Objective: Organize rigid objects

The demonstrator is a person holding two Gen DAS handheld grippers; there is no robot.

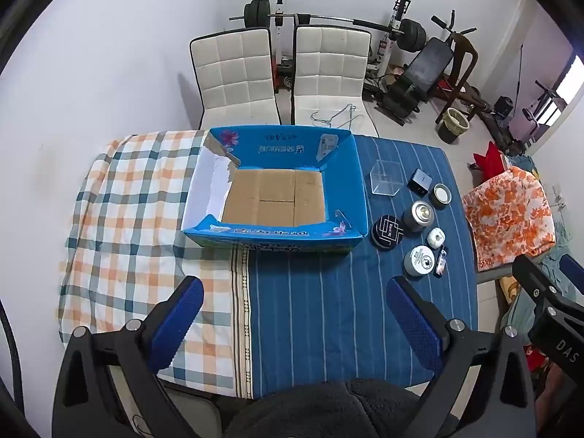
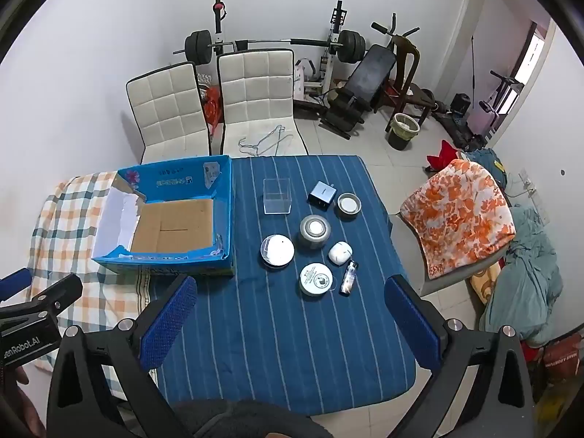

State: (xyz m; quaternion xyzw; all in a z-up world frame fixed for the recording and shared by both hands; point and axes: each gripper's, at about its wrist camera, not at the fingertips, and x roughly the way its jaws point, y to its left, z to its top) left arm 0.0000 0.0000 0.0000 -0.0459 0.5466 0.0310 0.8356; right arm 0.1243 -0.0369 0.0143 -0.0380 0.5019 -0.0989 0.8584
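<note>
1. Left wrist view: the left gripper (image 1: pixel 295 294) hangs above the near part of the table, its blue-padded fingers (image 1: pixel 182 314) spread wide with nothing between them.
2. At twelve o'clock from it sits the blue cardboard box (image 1: pixel 273 235), open-topped, its brown floor bare, straddling the checked cloth (image 1: pixel 120 219) and the blue striped cloth (image 1: pixel 328 310).
3. At about two o'clock, just right of the box, the small items lie in a loose cluster on the striped cloth: a clear plastic cube (image 1: pixel 385 177), a dark charger block (image 1: pixel 420 181), a shallow tin (image 1: pixel 441 195), a grey round jar (image 1: pixel 418 215), a black round tin (image 1: pixel 387 232), a white pebble-shaped case (image 1: pixel 436 237), a white-lidded tin (image 1: pixel 419 260) and a small vial (image 1: pixel 441 261) (touching or merely beside that tin, I cannot tell).
4. At three o'clock, a part of the right gripper (image 1: pixel 547 299) shows at the edge.
5. Right wrist view: the right gripper (image 2: pixel 290 297) also has its fingers (image 2: pixel 412 321) wide apart and empty, held over the striped cloth.
6. At twelve o'clock lie the same items, none touching the pads; here a glossy round lid (image 2: pixel 277 250) catches glare nearest the box.
7. At ten o'clock stands the box, and at nine o'clock the left gripper's black body shows.
8. Two white padded chairs (image 2: pixel 255 87) stand beyond the table's far edge, a barbell rack (image 2: pixel 273 42) behind them.
</note>
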